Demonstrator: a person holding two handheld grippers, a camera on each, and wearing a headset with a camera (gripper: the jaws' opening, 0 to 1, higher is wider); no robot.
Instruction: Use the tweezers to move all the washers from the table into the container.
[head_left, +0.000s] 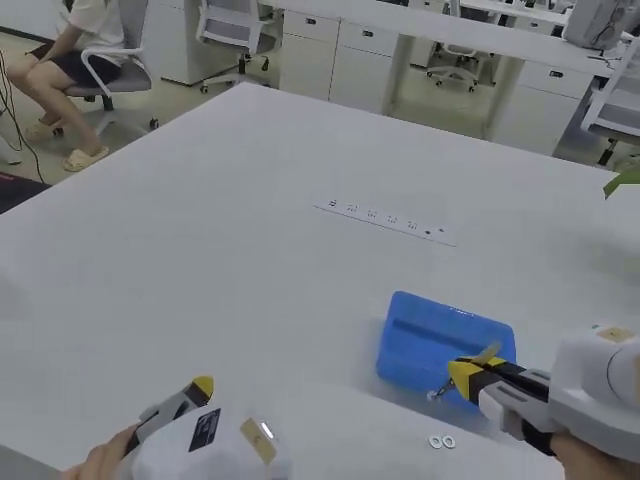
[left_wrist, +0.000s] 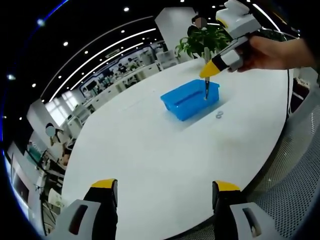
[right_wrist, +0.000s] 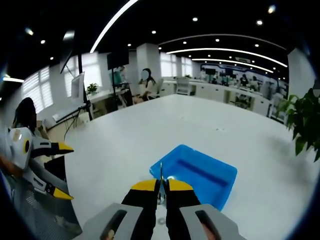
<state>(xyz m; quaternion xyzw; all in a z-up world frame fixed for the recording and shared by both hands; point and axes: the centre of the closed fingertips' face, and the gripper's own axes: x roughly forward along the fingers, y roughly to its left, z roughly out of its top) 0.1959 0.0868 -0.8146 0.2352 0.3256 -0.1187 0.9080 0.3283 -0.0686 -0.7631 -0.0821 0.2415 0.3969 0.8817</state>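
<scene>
Right gripper (head_left: 468, 370): jaws clamped on tweezers (left_wrist: 206, 86), tips over the blue container (head_left: 440, 330) at its near rim. Two washers (head_left: 442, 441) lie just outside that rim, near the tips. Left gripper (left_wrist: 162, 186): jaws wide apart, empty, well clear of the container.

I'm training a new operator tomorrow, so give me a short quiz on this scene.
1. How many washers lie on the table beside the blue container?
2. True or false: the left tongs hold the tweezers.
3. Which tongs are open? A: left tongs. B: right tongs.
Key: 1: two. 2: false, the right tongs hold them. 3: A.
</scene>
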